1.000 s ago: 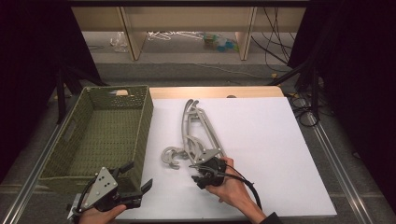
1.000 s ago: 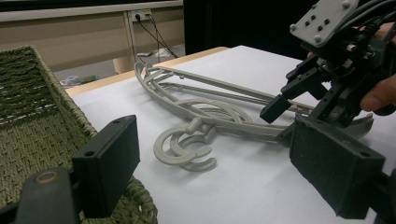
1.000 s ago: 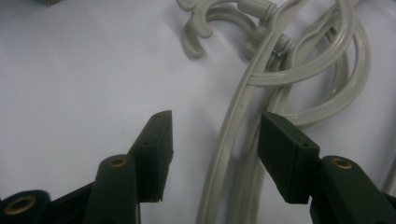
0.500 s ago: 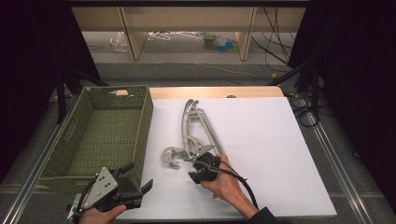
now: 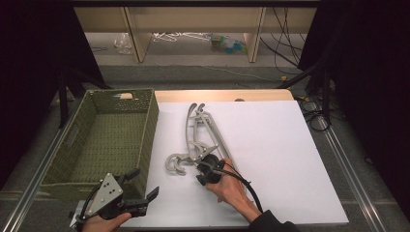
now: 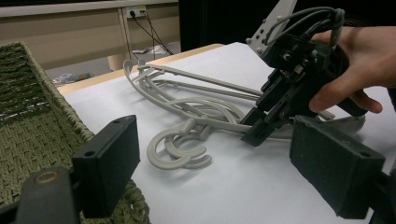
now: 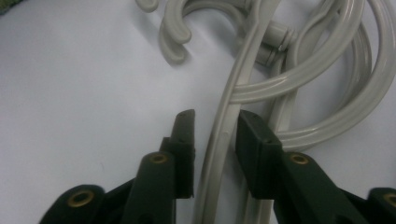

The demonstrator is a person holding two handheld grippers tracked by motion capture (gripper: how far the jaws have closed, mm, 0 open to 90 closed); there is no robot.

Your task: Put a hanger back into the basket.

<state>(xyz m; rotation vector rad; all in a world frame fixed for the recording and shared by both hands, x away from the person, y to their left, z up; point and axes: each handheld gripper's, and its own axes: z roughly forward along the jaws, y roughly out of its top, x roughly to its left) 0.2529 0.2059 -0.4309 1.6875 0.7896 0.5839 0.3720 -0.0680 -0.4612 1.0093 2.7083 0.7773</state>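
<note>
Between the right gripper's (image 7: 215,128) fingers (image 7: 184,140) runs one pale arm of the hangers (image 7: 299,79); the fingers stand a little apart on either side of it, not yet pressed shut, with a thin gap to the left of the arm. From the high view this gripper (image 5: 205,169) sits at the near end of the hangers (image 5: 198,133), tilted down onto them, just beside their hooks (image 5: 175,164). A hand (image 5: 227,186) grips it from behind, and its cable loops back along the forearm. The hangers lie in a loose stack on the white worktop (image 5: 280,159), their long arms running away from the person and the hooks curled toward the basket (image 5: 87,145).

The left gripper (image 5: 138,191) hovers at the near left edge of the worktop, just beside the basket's near corner, its fingers (image 6: 105,163) spread wide and holding nothing. In its own view the hooks (image 6: 180,151) and the right gripper (image 6: 261,128) lie ahead, between the two fingers.
</note>
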